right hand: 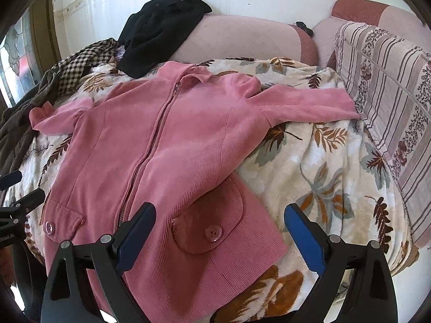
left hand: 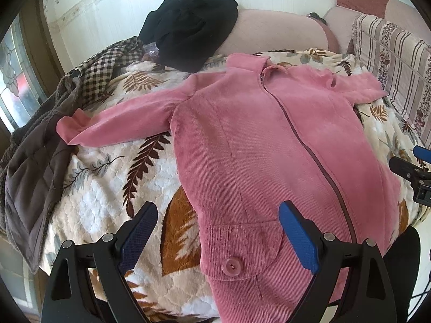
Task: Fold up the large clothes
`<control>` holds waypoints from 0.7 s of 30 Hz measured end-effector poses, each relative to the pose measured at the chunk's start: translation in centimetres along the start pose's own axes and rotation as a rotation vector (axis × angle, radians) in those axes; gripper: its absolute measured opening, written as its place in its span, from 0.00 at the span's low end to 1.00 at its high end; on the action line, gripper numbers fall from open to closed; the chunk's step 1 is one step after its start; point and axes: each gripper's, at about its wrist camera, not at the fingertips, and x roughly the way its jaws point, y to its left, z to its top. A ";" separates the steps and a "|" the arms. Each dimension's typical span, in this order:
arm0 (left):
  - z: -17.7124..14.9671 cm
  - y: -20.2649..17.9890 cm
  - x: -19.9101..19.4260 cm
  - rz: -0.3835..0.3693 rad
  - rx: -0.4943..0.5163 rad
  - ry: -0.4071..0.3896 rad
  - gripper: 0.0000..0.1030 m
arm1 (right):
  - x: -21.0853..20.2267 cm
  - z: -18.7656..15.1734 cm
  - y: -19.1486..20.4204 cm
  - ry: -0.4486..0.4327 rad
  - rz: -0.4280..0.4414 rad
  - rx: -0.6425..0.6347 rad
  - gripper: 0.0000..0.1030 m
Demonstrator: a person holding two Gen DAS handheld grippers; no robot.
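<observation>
A pink corduroy jacket (left hand: 256,145) lies flat, front up and zipped, on a leaf-patterned blanket (left hand: 102,188). Both sleeves are spread out to the sides. My left gripper (left hand: 218,215) is open and empty, hovering above the jacket's lower left part, over the buttoned pocket flap (left hand: 237,253). My right gripper (right hand: 219,215) is open and empty above the jacket (right hand: 150,145), over its lower right pocket (right hand: 210,228). Part of the right gripper shows at the right edge of the left wrist view (left hand: 414,172).
A black garment (left hand: 188,24) lies on the pink sofa arm (left hand: 277,32) at the back. A checked cloth (left hand: 105,64) and a brown quilted coat (left hand: 29,167) lie at the left. A striped floral cover (right hand: 390,86) drapes the sofa at the right.
</observation>
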 end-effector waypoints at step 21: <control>0.1 -0.1 0.9 0.012 0.005 0.015 0.89 | 0.8 0.2 -0.4 0.006 0.023 0.013 0.93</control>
